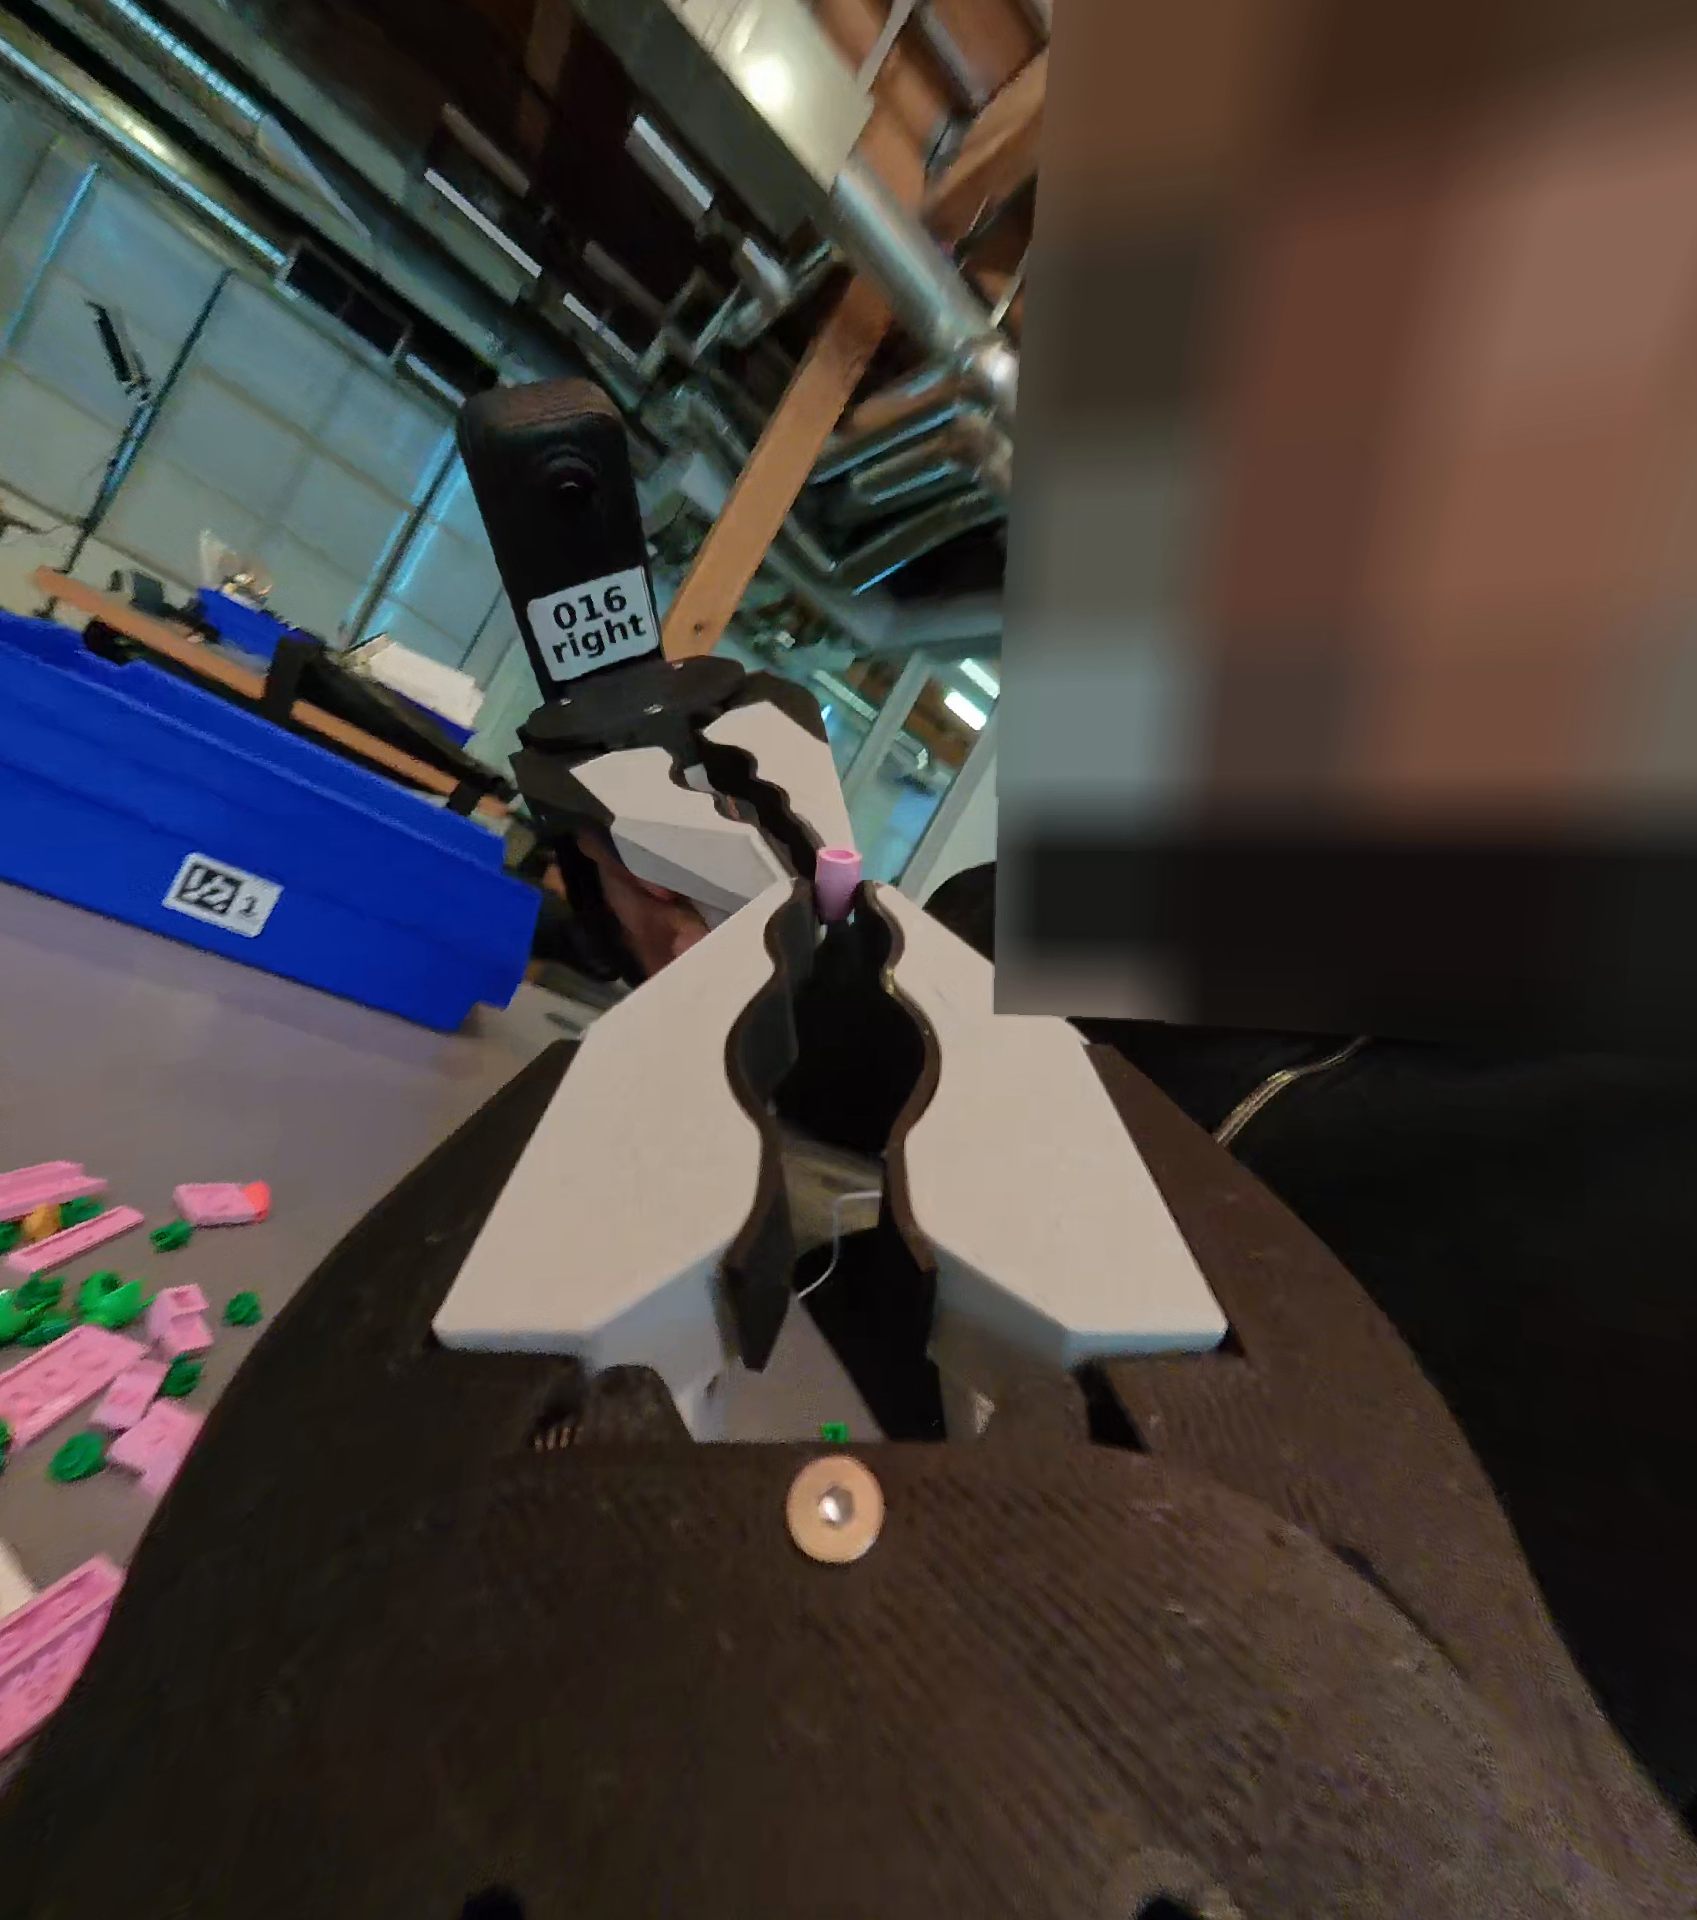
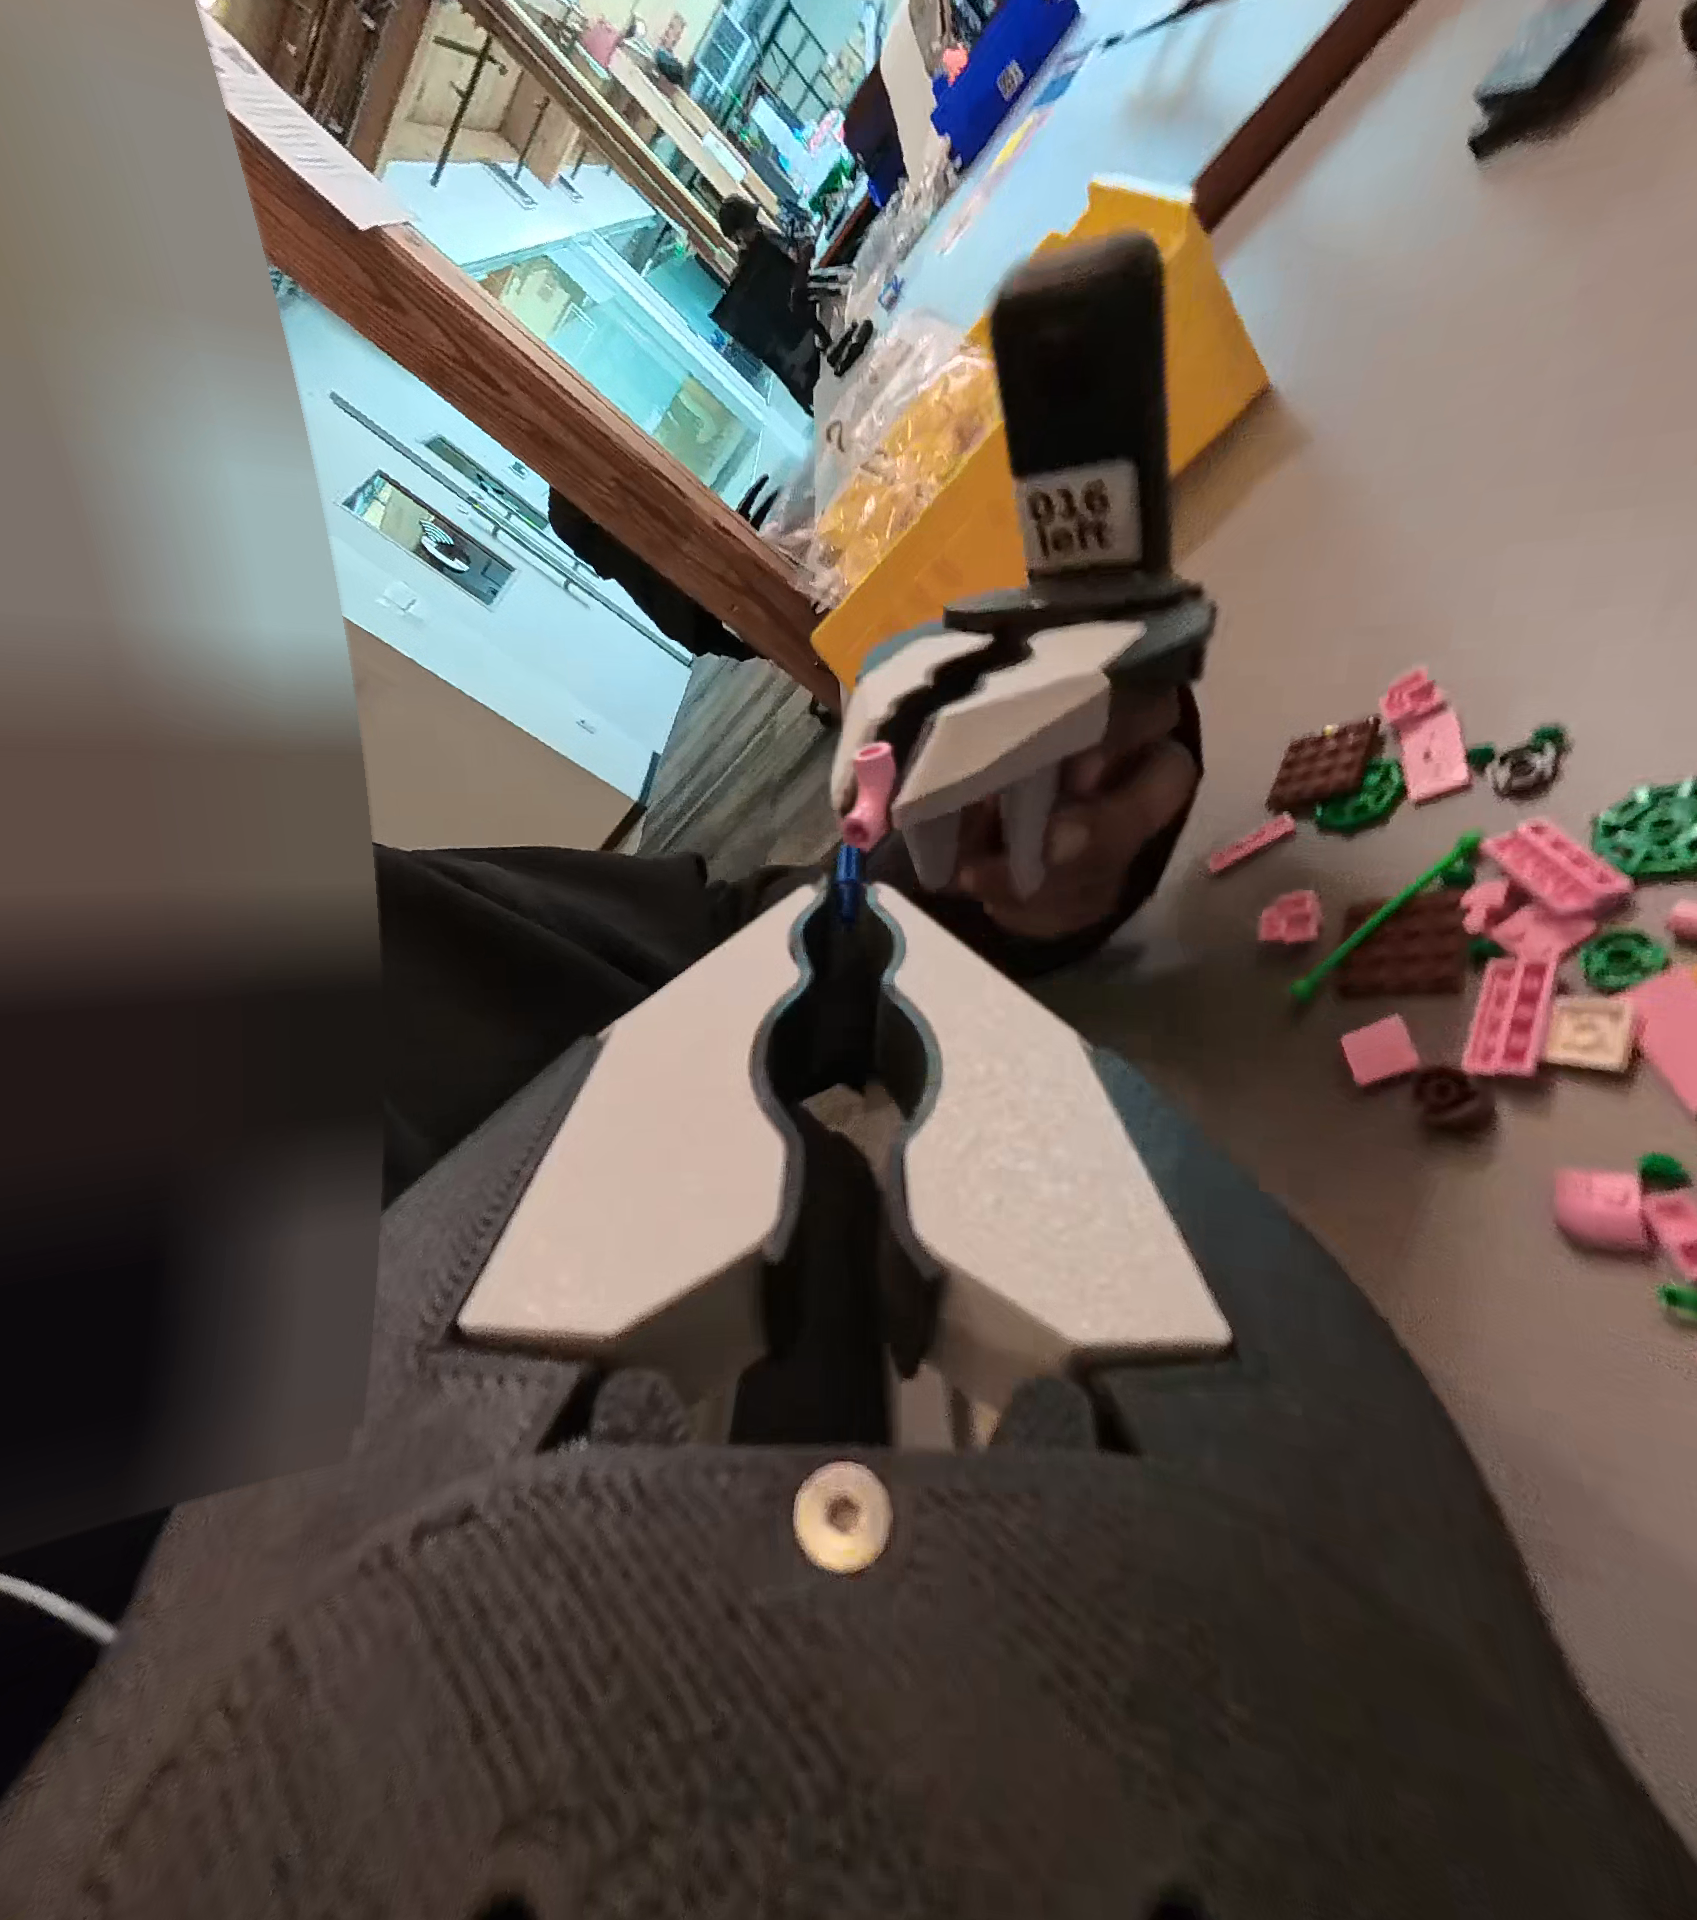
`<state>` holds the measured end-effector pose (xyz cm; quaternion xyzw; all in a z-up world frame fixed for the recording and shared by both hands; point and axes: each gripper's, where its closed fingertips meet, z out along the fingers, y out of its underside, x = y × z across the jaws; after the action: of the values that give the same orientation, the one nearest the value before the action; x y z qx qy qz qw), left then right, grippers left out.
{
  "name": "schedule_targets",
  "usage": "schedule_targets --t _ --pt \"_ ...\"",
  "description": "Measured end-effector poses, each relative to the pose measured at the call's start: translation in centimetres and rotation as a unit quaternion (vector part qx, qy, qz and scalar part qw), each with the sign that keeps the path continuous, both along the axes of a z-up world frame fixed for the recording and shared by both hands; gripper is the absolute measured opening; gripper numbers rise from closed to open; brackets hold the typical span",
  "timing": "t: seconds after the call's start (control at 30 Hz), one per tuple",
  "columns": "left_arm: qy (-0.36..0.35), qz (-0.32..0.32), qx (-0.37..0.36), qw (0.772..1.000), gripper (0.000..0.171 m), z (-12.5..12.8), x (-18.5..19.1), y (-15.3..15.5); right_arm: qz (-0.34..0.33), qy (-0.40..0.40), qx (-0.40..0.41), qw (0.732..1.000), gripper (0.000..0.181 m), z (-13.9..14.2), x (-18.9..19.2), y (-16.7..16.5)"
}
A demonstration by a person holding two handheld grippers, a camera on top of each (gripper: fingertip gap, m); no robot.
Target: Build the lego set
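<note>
Left tongs [image 1: 836, 902] pinch a small pink piece [image 1: 838, 881]; right tongs [image 2: 849, 902] pinch a blue pin [image 2: 845, 885], both above the tabletop [image 2: 1343, 1455]

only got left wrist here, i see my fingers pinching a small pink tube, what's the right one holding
Observer: The right gripper is shut on a small blue pin; your view hides it.
Operator: how close is it to my pink piece
Observer: Close. In the right wrist view the pin's tip points at the lower end of the pink tube, with a small gap left.
Operator: anything past the blue bin side
Observer: A yellow bin sits behind the left gripper, on the table.
</note>
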<state>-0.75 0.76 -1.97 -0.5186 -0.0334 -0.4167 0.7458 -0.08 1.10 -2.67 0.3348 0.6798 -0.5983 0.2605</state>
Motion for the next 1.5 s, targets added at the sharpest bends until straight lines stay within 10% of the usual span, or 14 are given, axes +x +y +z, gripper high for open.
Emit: schedule_targets --t 0.77,1.5 --pt "0.145 0.022 -0.139 0.979 0.005 -3.9 2.3 2.7 0.016 -0.118 0.025 0.993 0.002 -3.9 1.8 2.3" --pt "0.031 0.001 -0.136 0.99 0.006 -4.2 2.3 4.0 -0.026 -0.129 -0.044 0.99 0.002 -4.1 1.5 3.4"
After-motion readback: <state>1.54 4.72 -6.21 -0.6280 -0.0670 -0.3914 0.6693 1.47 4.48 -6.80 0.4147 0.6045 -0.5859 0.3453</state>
